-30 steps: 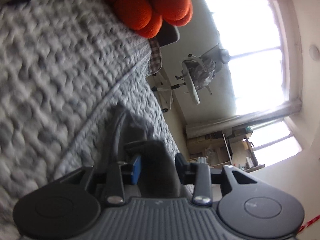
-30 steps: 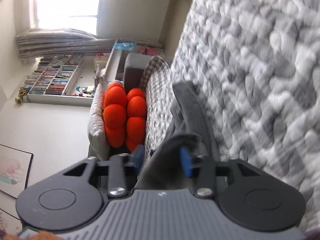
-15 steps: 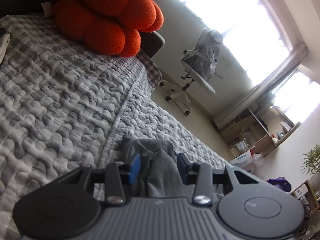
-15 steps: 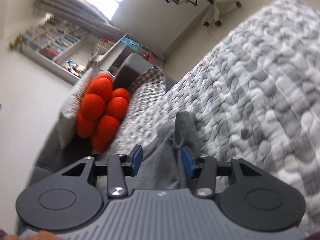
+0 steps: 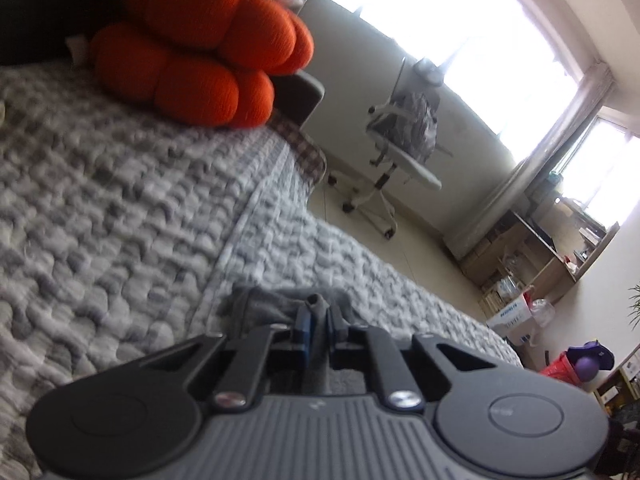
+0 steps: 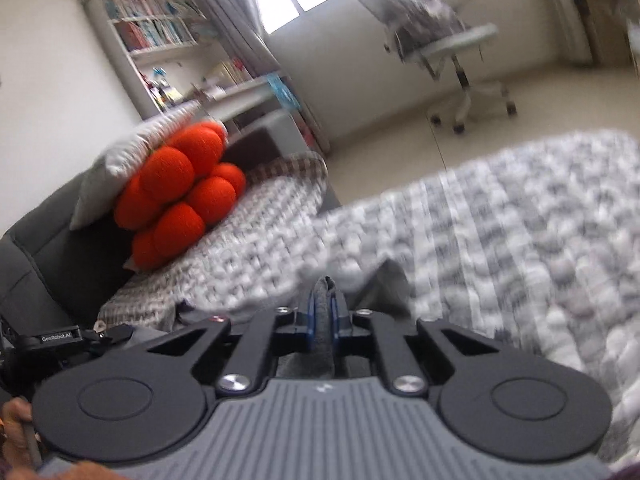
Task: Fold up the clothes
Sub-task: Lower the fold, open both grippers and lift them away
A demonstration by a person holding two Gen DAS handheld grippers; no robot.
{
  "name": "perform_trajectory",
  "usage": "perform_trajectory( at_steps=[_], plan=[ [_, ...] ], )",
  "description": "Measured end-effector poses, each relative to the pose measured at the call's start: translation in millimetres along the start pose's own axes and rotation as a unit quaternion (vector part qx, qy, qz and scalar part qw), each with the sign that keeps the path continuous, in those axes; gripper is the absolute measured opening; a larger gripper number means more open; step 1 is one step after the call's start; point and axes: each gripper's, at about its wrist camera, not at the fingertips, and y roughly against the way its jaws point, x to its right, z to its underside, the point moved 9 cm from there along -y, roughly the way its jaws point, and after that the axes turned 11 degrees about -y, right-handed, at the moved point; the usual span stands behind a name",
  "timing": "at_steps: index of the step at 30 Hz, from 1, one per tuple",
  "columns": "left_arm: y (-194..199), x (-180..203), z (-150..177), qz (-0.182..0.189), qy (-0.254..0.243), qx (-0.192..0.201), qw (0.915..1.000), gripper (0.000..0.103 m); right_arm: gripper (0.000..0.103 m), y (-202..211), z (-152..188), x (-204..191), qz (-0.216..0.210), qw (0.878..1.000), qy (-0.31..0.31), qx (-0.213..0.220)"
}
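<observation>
A grey garment [image 5: 264, 306] lies bunched on the grey quilted bed cover [image 5: 100, 208]. My left gripper [image 5: 318, 322] is shut on a fold of it, with grey cloth pinched between the blue pads. In the right wrist view my right gripper [image 6: 325, 312] is also shut on a ridge of the same grey garment [image 6: 390, 286], low over the quilt [image 6: 520, 240]. Most of the garment is hidden behind the gripper bodies.
An orange knotted cushion [image 5: 200, 64] and a grey pillow sit at the head of the bed; the cushion also shows in the right wrist view [image 6: 180, 192]. A white office chair [image 5: 400, 148] stands on the floor beyond the bed edge. Shelves line the walls.
Both grippers have closed from open onto the grey garment. Both cameras have swung round so that the bed lies nearly level.
</observation>
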Motion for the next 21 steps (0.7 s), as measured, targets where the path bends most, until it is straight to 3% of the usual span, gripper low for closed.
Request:
perform_trajectory(
  at_steps=[5, 16, 21],
  plan=[
    [-6, 3, -14, -0.021, -0.012, 0.023, 0.9994, 0.007, 0.009, -12, -15, -4, 0.009, 0.999, 0.024, 0.026],
    [-56, -6, -1, -0.070, -0.051, -0.019, 0.9961, 0.008, 0.009, -57, -8, 20, 0.076, 0.996, 0.056, 0.007],
    [-53, -5, -2, -0.086, -0.057, -0.025, 0.9944, 0.014, 0.009, -60, -5, 17, 0.095, 0.993, 0.076, -0.005]
  ],
)
